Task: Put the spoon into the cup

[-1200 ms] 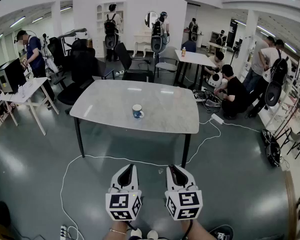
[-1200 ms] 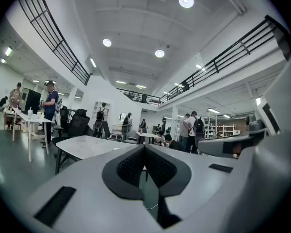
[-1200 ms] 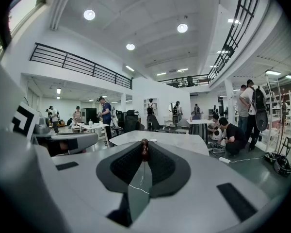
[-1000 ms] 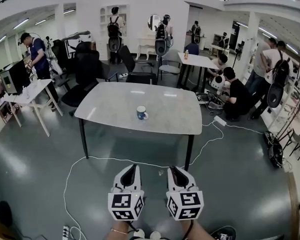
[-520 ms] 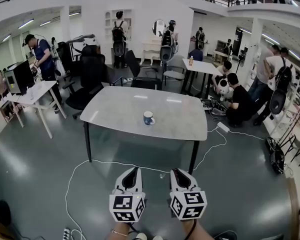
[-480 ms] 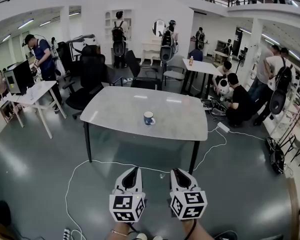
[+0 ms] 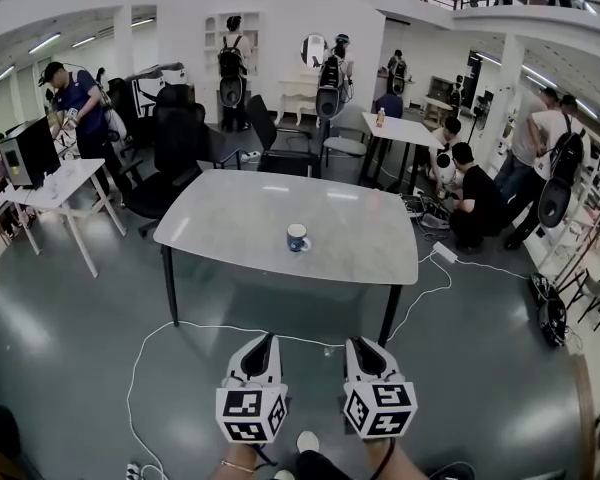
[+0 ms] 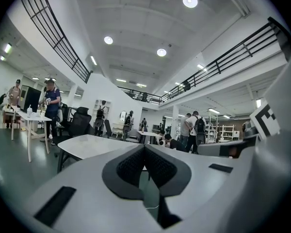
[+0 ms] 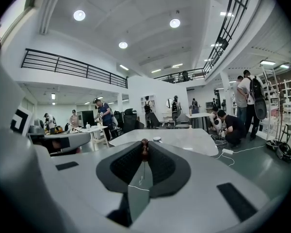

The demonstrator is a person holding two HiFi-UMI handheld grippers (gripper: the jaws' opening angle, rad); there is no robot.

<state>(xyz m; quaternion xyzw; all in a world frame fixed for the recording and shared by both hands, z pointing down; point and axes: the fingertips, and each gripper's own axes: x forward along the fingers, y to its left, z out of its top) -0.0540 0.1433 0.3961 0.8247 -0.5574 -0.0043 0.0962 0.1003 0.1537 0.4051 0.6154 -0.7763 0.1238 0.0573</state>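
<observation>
We've got the spoon (image 9: pixel 144 150) pinched in our right gripper (image 7: pixel 357 345), left gripper (image 7: pixel 264 340) clenched on nothing. The blue cup (image 7: pixel 297 237) sits near the table's (image 7: pixel 220 218) front edge, well apart from both.

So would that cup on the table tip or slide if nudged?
The cup looks short and wide, so it probably resists tipping. The table looks smooth and glossy, so a nudge may well slide it.

Right gripper (image 9: pixel 144 144) clamps the spoon (image 9: pixel 144 150); cup (image 9: pixel 157 140) stands on the table (image 9: pixel 186 140) ahead
</observation>
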